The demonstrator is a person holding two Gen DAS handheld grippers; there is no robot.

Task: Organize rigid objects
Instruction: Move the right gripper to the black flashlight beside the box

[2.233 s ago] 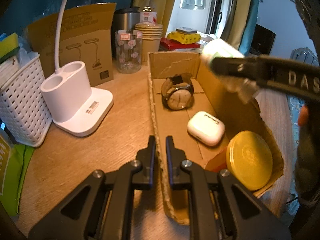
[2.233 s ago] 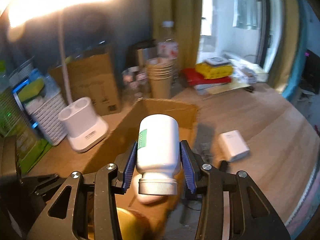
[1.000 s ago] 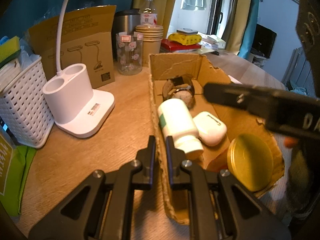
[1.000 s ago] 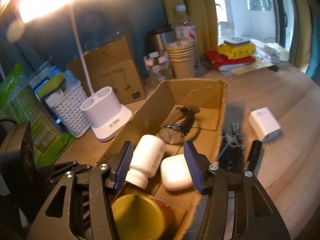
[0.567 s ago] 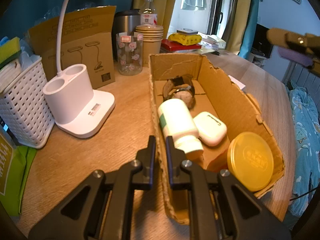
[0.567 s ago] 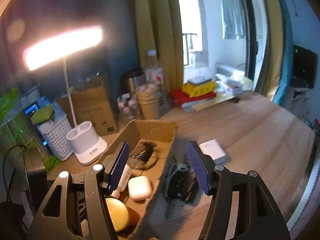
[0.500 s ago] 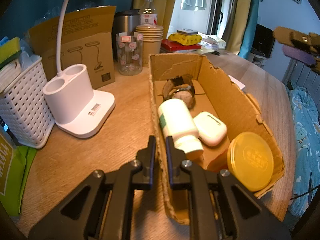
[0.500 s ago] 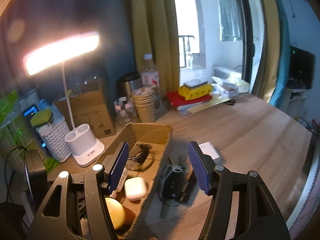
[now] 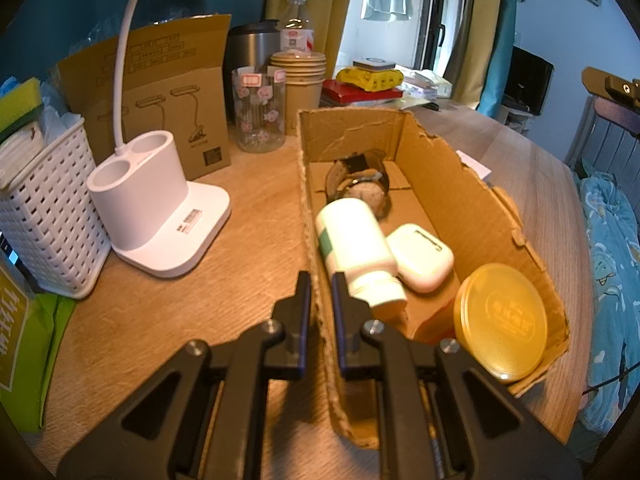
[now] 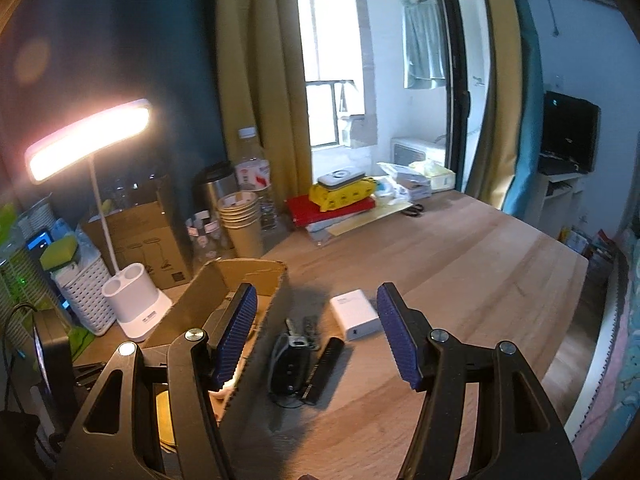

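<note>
Clamped on the near left wall of the open brown cardboard box (image 9: 460, 200), the left gripper (image 9: 319, 284) has its two black fingers nearly together, one outside the wall and one inside. Off at nine o'clock from the box stands a white plastic lattice basket (image 9: 48, 216), and next to it a white lamp base with two round cups (image 9: 156, 208) on the wooden tabletop (image 9: 248, 240). Inside the box, at twelve o'clock, lies a dark-strapped wristwatch (image 9: 360, 184); touching it toward the near end lies a white plastic pill bottle with a green label (image 9: 352, 248) on its side, cap toward the gripper. A white rounded earbud case (image 9: 420, 258) rests against the bottle at its three o'clock, and a round yellow-lidded tin (image 9: 500, 320) sits in the near right corner. Further right, the right gripper (image 10: 312, 332) hangs above the table with its blue-padded jaws wide apart and empty. Beneath it, just outside the box's right wall, lie a black clip-like gadget (image 10: 290, 364), a slim black bar (image 10: 324, 368) and a white rectangular charger block (image 10: 356, 316).
</note>
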